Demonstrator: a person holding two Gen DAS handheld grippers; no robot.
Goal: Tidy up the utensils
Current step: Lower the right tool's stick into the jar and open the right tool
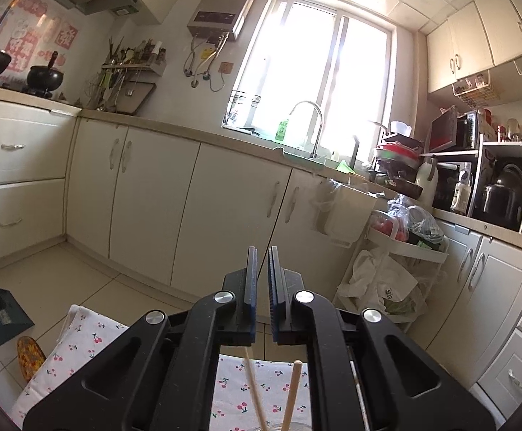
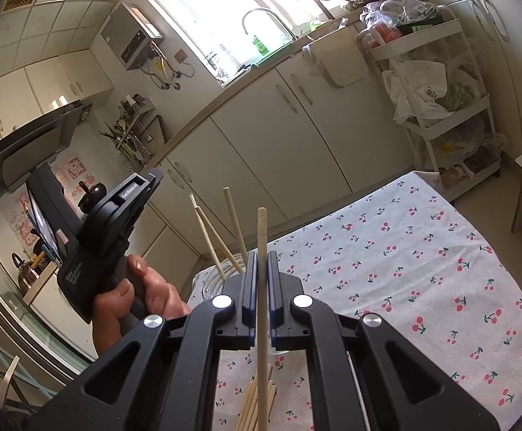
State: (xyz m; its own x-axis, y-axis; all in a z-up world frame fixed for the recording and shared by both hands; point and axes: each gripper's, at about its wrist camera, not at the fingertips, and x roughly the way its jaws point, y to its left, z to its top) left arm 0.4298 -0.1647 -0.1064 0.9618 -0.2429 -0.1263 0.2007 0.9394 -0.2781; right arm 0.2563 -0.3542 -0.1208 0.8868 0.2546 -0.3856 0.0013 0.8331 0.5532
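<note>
While the right gripper (image 2: 262, 251) points down toward the table, its jaws are clamped on a single chopstick (image 2: 261, 237), and what a clean hold it is: the stick stands nearly upright between the blue pads, its blunt squared top rising well above the fingertips, its lower length running down past the gripper body. Pale, unfinished wood, straight and slim. Below it, more chopsticks (image 2: 253, 406) of the same light colour lie bundled on the cherry-print tablecloth (image 2: 422, 258). Just beyond the fingertips sits a clear glass jar (image 2: 212, 280), and three chopsticks (image 2: 234, 222) already lean out of it at loose angles, tips fanned apart.

Over on the left, a hand (image 2: 142, 298) wraps the handle of the left gripper (image 1: 262, 251), held beside the jar. From its own camera, those jaws are closed with nothing between the pads; only a narrow slit shows. Under that gripper two chopstick tops (image 1: 293, 391) poke up from the jar's rim over the same cloth.

As for writing: a white plastic bag (image 2: 419, 86) on the white trolley (image 2: 476, 107) carries printed digits that read roughly as "4010". Pink wall decals (image 1: 27, 39) near the stove bear Chinese characters, too blurred to read. Small lettering on the left gripper's body is illegible.
</note>
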